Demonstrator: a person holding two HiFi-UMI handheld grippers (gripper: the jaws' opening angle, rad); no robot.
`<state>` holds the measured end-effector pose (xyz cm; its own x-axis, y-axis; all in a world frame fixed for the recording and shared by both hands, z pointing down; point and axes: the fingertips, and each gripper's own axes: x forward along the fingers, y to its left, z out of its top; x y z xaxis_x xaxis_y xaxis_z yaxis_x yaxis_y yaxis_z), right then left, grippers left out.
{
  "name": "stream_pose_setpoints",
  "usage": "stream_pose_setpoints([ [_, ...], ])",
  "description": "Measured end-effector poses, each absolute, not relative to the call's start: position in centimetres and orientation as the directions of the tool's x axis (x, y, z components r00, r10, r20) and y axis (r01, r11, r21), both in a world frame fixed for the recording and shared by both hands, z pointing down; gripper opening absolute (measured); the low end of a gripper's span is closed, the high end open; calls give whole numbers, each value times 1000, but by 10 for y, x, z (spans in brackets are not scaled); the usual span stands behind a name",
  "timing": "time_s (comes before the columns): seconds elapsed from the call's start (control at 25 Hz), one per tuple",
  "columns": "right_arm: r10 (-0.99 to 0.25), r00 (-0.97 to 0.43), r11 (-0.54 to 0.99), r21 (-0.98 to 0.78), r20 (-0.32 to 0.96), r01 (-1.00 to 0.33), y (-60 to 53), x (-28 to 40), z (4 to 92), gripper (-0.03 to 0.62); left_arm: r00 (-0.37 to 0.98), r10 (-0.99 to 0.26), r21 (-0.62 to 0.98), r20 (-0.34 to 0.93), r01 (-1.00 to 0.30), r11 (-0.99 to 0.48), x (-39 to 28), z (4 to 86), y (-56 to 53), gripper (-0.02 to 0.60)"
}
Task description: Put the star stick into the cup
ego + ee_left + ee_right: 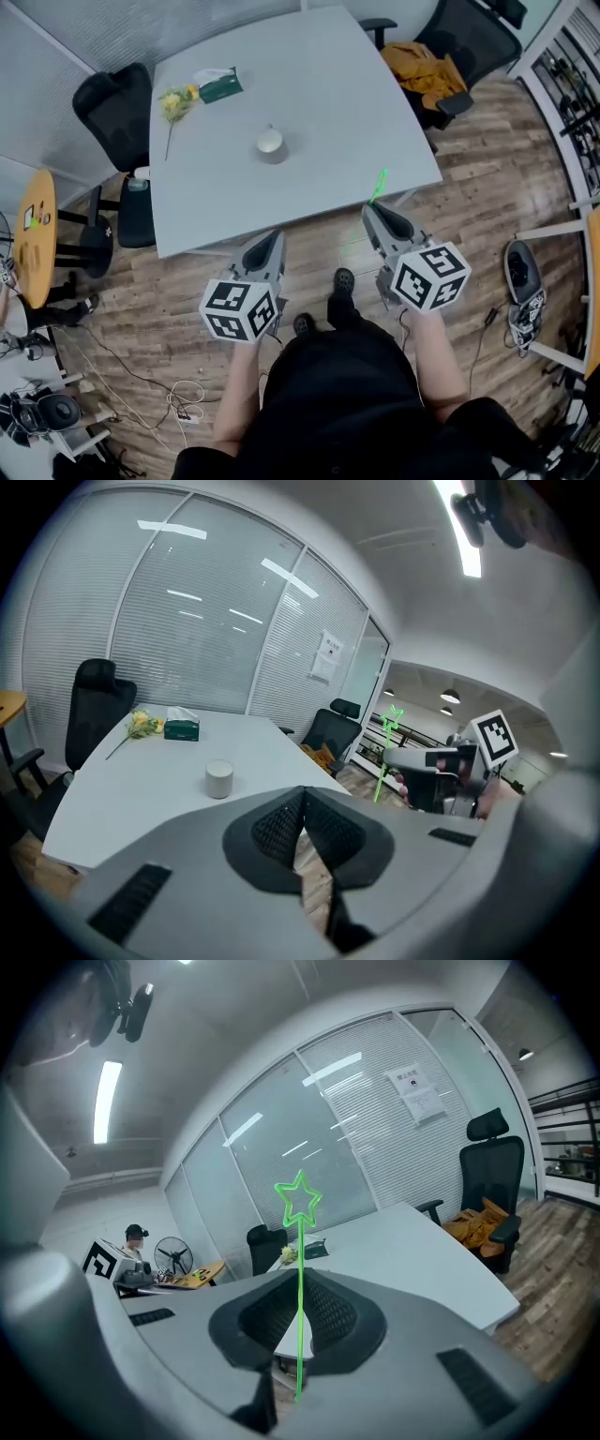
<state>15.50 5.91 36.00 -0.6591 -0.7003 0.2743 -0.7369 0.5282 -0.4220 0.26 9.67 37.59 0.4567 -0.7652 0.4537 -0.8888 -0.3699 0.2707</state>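
Nearest the person, the left hand-held gripper [272, 240] is hanging over the wooden floor [187, 305] just short of the bench [328, 94], its jaws pressing together with nothing between them. Beside it and apart from it, the right hand-held gripper [368, 208] is clamping its jaws on the thin shaft of the green star stick [379, 185]; in the right gripper view the stick is standing upright between the pads, its open star end pointing up and its lower end sticking out below the jaws. In the head view the star end is reaching about as far as the bench's near edge, close to the near right corner. Farther in, the small pale cup [270, 142] is standing upright around the middle of the grey bench, well apart from the stick. Beyond it, near the far left corner, a yellow flower [174, 101] is lying on the bench beside a green tissue box [219, 84]. A black chair [114, 108] is standing at the bench's left side, and another black chair [464, 33] at the far right is carrying an orange cloth [422, 64]
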Motion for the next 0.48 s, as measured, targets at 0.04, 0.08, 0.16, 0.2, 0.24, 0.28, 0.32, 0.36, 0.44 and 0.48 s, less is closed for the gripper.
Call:
stream_pose_setpoints([
  [0.04,-694,-666,535,-423,273,-731,52,158,360,25,449,-769,268,455,-893,-362,5,376,91,-3],
  [0.08,-688,-673,543,-424,271,-725,46,160,361,25,440,-774,266,455,-897,-353,7,376,86,-3],
  [0.16,-671,-691,560,-427,270,-710,37,163,362,26,421,-785,265,455,-905,-332,10,376,79,-3],
  [0.2,-663,-699,568,-427,269,-703,32,164,362,26,412,-790,264,455,-909,-322,12,376,76,-3],
  [0.24,-656,-705,575,-428,269,-698,28,166,362,25,405,-793,264,456,-912,-314,14,376,73,-3],
  [0.28,-651,-710,579,-429,269,-693,23,167,363,25,401,-794,266,458,-913,-308,16,377,70,-3],
  [0.32,-646,-714,582,-432,269,-689,19,167,363,26,399,-793,269,461,-914,-303,19,379,67,-3],
  [0.36,-642,-717,583,-436,270,-686,16,168,364,25,396,-791,270,467,-915,-299,20,380,66,-3],
  [0.44,-632,-725,586,-443,274,-678,13,167,366,25,390,-789,275,476,-918,-287,22,384,65,-3],
  [0.48,-626,-729,589,-444,277,-675,12,166,368,25,385,-789,279,478,-919,-280,21,385,65,-3],
])
